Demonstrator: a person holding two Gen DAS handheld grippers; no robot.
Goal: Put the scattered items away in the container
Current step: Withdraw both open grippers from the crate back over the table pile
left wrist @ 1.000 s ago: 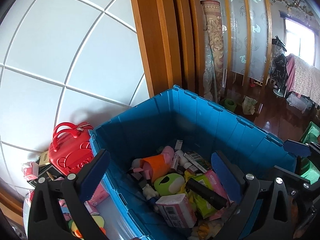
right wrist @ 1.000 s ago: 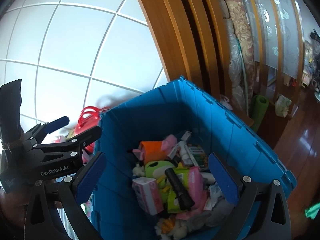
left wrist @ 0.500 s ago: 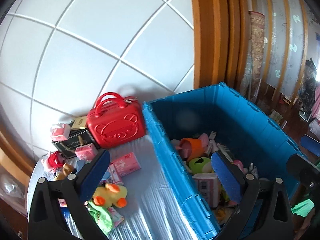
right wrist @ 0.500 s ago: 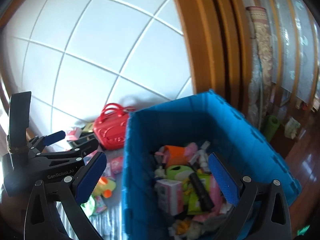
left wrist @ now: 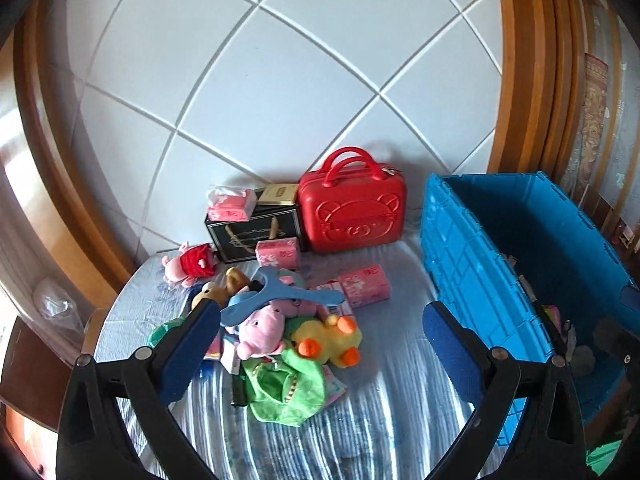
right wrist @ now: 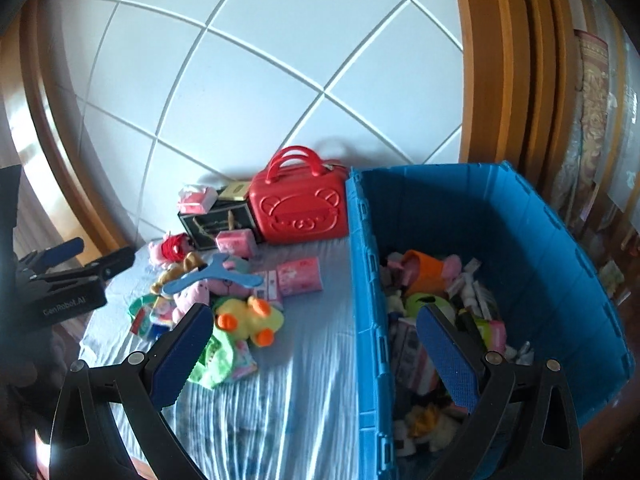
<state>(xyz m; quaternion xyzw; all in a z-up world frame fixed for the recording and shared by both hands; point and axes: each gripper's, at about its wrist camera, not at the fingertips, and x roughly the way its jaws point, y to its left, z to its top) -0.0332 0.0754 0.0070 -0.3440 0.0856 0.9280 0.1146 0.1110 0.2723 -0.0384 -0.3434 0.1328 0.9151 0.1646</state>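
A blue crate stands at the right of a striped cloth and holds several toys and packets. A pile lies left of it: yellow duck, pink pig plush, blue hanger, green cloth, pink tissue packs. My left gripper is open and empty above the pile. My right gripper is open and empty over the crate's left wall.
A red bear case, a black gift bag and more pink packs stand against the white tiled wall. Wooden door frames flank both sides. The left gripper's body shows at the left of the right wrist view.
Both grippers have swung left from over the crate's contents toward the pile on the cloth. Both stay open and empty.
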